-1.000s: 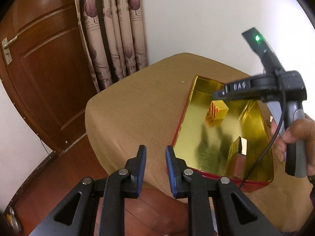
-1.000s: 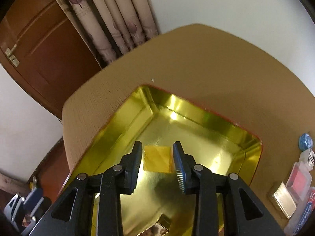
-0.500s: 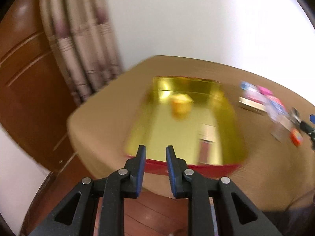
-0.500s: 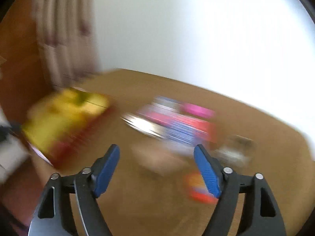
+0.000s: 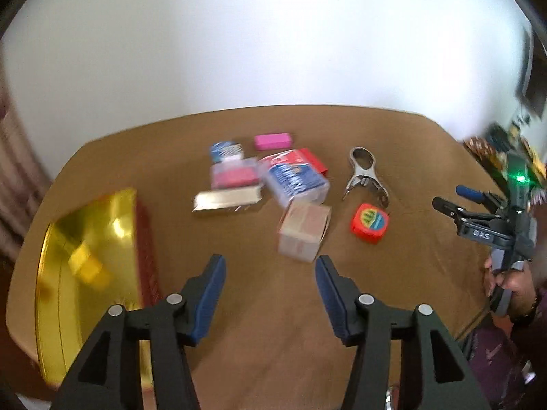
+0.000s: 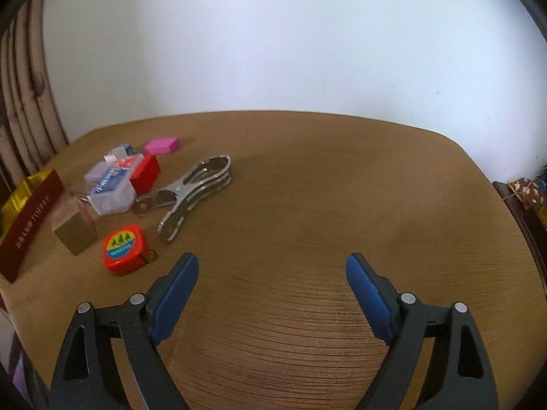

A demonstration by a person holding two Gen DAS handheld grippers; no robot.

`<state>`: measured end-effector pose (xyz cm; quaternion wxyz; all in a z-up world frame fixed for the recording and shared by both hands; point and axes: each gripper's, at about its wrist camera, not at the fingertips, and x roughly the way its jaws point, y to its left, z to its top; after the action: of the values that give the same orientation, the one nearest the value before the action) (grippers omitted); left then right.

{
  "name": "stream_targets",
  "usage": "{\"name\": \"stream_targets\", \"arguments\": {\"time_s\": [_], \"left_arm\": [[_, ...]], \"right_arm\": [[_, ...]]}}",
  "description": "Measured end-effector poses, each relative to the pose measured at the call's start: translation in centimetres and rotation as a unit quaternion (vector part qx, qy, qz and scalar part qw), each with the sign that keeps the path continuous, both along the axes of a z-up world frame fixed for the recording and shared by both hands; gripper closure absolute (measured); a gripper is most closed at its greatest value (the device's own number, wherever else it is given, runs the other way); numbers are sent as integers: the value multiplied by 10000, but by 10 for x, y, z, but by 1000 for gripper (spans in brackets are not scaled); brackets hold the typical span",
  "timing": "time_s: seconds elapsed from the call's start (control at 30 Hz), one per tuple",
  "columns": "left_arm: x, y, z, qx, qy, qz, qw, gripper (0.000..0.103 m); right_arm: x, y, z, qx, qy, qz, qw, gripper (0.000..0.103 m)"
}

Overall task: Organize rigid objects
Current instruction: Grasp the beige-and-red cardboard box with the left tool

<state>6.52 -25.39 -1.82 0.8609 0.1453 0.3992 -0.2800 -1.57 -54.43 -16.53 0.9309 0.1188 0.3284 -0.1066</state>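
Both tools between picks. My left tool (image 5: 270,290) hangs above the bench (image 5: 239,324), fingers spread wide and holding nothing; directly ahead of it stands a small cardboard box (image 5: 303,230). My right tool (image 6: 271,290) is likewise spread wide and empty over bare bench at the right side, well apart from the clutter.

The loose things lie in a cluster mid-bench: a red tape measure (image 6: 123,244), a metal clamp (image 6: 195,193), a clear plastic case (image 5: 295,179), a silver bar (image 5: 227,201), a pink block (image 5: 272,140). The gold tray (image 5: 85,239) sits at the left edge; a yellow block (image 5: 85,264) appears to lie inside, though blur hides detail.

I judge the step in hand to be choosing the next item. The cardboard box is nearest my left tool: the next move calls for lowering until the fingers straddle its sides, closing, then carrying it left to the tray.
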Motion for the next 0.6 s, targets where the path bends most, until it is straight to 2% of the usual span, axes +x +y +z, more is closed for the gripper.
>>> {"name": "stream_targets", "arguments": {"time_s": [0.1, 0.27, 0.53, 0.6], "left_arm": [[13, -22, -6, 236, -69, -259, 9994, 47], [35, -47, -19, 342, 215, -691, 9968, 47], [60, -58, -38, 571, 682, -877, 9922, 47], [62, -57, -37, 510, 769, -920, 9915, 47]], "right_arm": [[-2, -5, -2, 107, -28, 91, 9999, 15], [0, -7, -2, 222, -15, 163, 9996, 15], [6, -3, -3, 260, 14, 233, 9994, 15], [6, -3, -3, 263, 31, 250, 9993, 15]]}}
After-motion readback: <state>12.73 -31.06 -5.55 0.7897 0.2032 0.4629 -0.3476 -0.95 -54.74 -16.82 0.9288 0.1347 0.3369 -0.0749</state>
